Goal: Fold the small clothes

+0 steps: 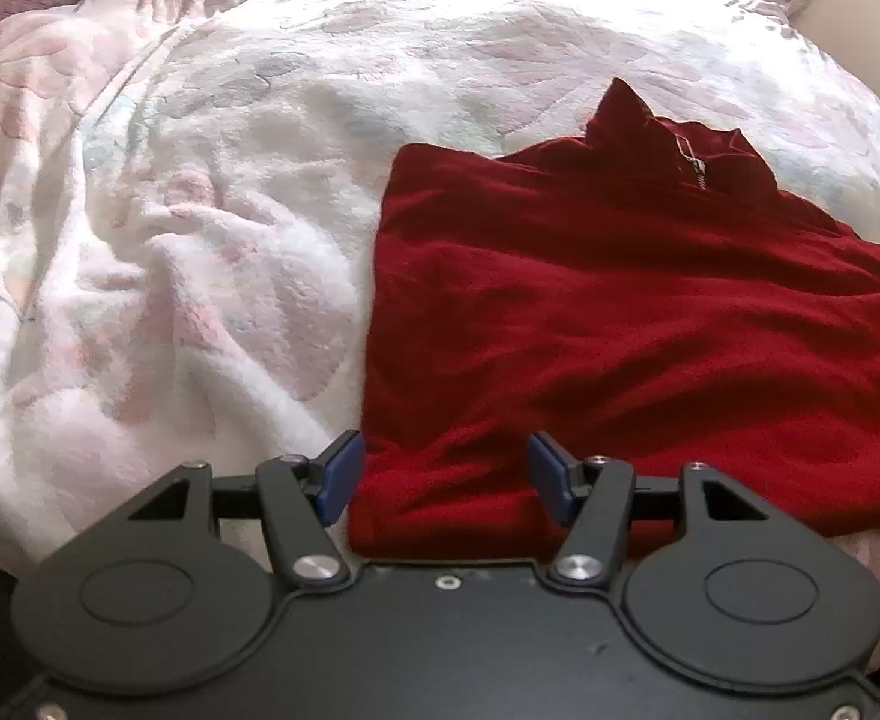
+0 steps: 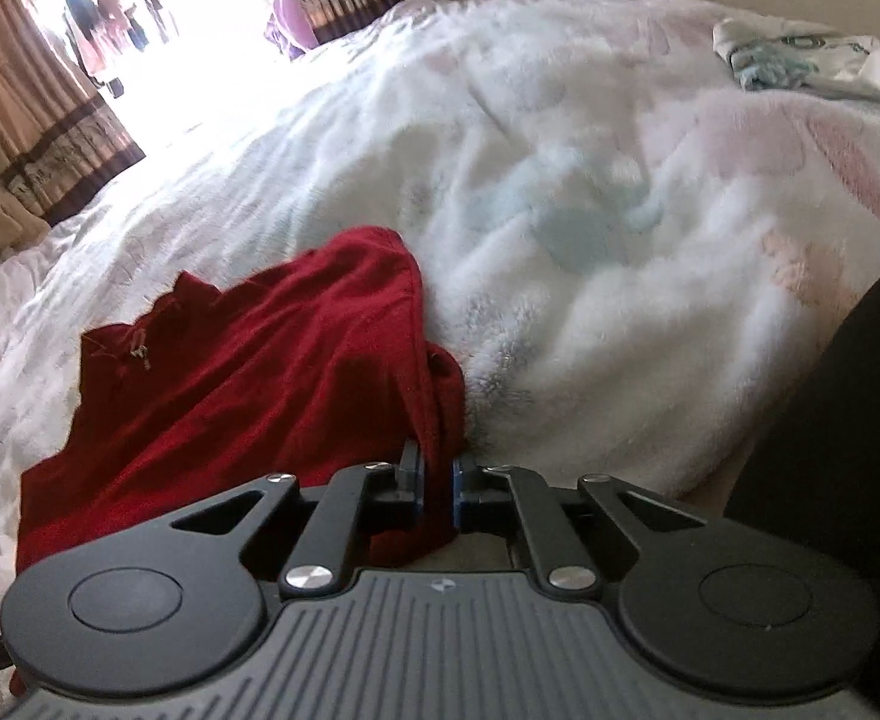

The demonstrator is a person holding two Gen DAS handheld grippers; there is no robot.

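Fluffy blanket (image 1: 200, 252) w/ soft red zip top (image 1: 620, 312), R fingers (image 2: 416, 474) pinching hem.

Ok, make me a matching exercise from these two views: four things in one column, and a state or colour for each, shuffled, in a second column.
Things:
1. left tongs
2. right tongs
3. red top
4. blanket

States:
A. white and fluffy with pale flower shapes, spread under everything
B. shut on a bunched edge of fabric
C. open, pads either side of a hem corner
D. lying flat, collar and zip on the far side

Pairs: 1-C, 2-B, 3-D, 4-A
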